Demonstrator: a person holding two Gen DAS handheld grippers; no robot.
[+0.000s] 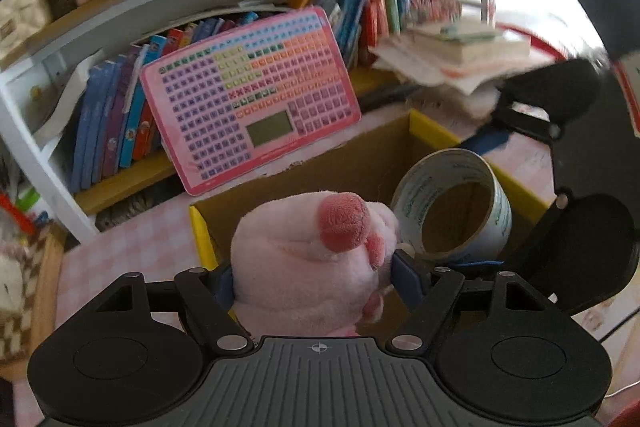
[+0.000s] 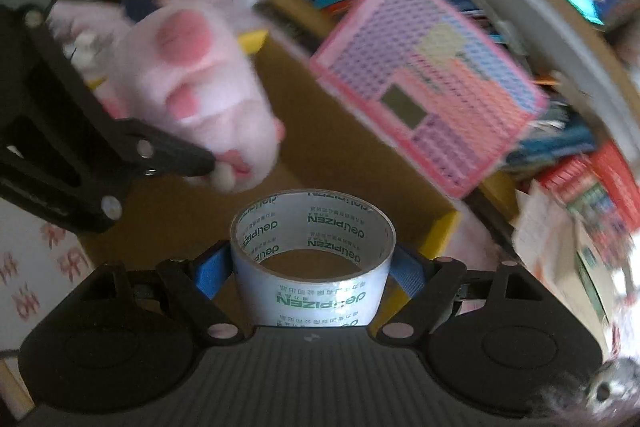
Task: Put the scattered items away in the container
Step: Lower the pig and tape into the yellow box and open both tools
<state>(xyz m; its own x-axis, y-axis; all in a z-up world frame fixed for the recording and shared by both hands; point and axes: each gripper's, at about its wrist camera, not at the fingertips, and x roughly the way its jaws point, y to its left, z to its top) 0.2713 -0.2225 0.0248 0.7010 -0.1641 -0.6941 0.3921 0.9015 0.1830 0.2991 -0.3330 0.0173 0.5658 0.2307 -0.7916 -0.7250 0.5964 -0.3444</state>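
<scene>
My left gripper [image 1: 316, 277] is shut on a pink plush paw toy [image 1: 304, 259] with red pads, held over the open cardboard box [image 1: 360, 155] with yellow flaps. My right gripper [image 2: 310, 273] is shut on a roll of clear tape [image 2: 312, 263] with green print, also over the box [image 2: 360, 167]. The tape roll [image 1: 452, 203] and the right gripper's black body show at the right of the left wrist view. The plush toy [image 2: 192, 75] and the left gripper's arm show at the left of the right wrist view.
A pink keyboard-like learning board [image 1: 248, 95] leans against a bookshelf [image 1: 120, 183] full of books behind the box. A stack of papers and books [image 1: 456, 55] lies to the right. The box sits on a pink checked surface [image 1: 132, 247].
</scene>
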